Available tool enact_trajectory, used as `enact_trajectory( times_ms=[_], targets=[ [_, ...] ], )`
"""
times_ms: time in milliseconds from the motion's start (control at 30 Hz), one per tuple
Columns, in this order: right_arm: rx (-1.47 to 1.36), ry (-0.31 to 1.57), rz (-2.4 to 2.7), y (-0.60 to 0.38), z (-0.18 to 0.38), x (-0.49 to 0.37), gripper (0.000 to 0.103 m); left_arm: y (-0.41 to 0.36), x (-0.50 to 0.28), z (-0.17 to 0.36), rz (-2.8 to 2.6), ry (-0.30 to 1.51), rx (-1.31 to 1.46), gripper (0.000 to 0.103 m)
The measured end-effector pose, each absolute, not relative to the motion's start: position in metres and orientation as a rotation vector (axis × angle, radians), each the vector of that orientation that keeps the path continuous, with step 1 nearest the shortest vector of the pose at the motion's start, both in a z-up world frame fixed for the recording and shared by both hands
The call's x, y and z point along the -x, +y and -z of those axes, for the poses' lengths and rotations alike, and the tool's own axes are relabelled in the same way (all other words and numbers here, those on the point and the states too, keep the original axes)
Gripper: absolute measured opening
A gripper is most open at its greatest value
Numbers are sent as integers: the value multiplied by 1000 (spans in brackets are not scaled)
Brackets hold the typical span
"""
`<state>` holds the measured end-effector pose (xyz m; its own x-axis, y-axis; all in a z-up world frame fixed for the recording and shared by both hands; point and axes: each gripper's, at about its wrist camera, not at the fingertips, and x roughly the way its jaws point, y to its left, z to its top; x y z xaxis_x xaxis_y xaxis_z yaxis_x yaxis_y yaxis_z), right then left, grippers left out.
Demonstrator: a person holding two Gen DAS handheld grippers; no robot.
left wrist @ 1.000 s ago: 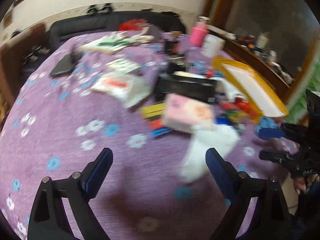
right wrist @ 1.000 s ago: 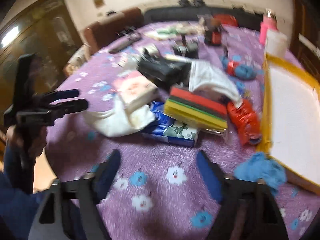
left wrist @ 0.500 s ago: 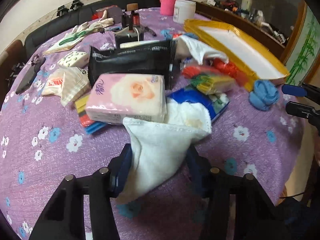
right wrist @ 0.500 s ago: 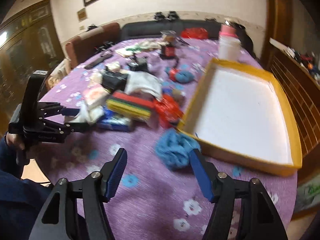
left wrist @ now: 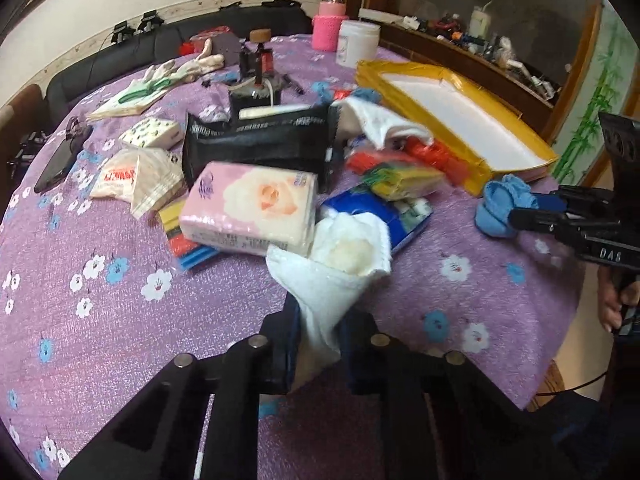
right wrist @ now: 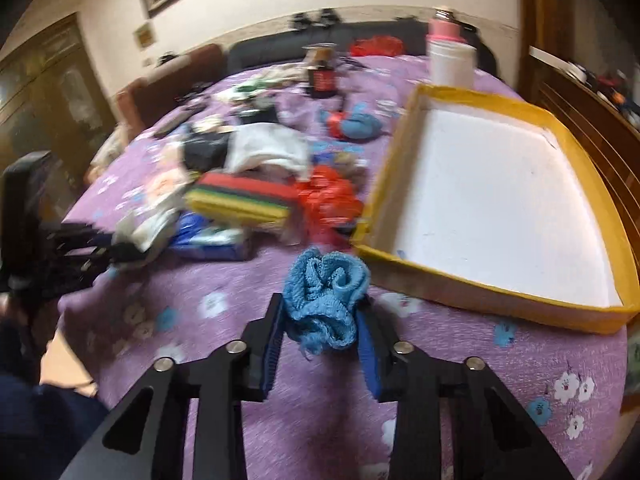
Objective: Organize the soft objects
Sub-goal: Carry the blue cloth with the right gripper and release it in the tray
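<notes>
My left gripper (left wrist: 318, 320) is shut on the lower corner of a white towel (left wrist: 336, 264), which lies crumpled against a pink tissue pack (left wrist: 252, 204) on the purple flowered tablecloth. In the right wrist view a balled blue cloth (right wrist: 324, 292) sits between the fingers of my right gripper (right wrist: 320, 316); the jaws are closing and the pads press its sides. The same blue cloth (left wrist: 496, 208) and right gripper (left wrist: 516, 210) show at the right of the left wrist view. A yellow tray (right wrist: 580, 300) with a white floor lies just right of the blue cloth.
Piled in the middle are a black pack (left wrist: 260, 140), striped sponges (right wrist: 240, 200), a red bag (right wrist: 328, 196) and a blue packet (left wrist: 400, 216). A pink bottle (left wrist: 328, 28) and white jar (left wrist: 358, 42) stand at the back. The table edge runs close below both grippers.
The left jaws came together on the white towel's corner. The right gripper moved up to the blue cloth and narrowed around it.
</notes>
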<state>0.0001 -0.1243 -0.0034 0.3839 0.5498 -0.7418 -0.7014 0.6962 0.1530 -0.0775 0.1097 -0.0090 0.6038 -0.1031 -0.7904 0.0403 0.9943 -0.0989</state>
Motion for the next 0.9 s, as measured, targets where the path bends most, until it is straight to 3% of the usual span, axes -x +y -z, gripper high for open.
enact_trajectory(
  times_ms=[500,900],
  targets=[
    [-104,620,-805,-153,-87,-38,35,86,39,-75,169,750,72,14],
    [-316,728,-585,-166,-85,-166,35,50,-92,-112,237,753,117,14]
  ],
)
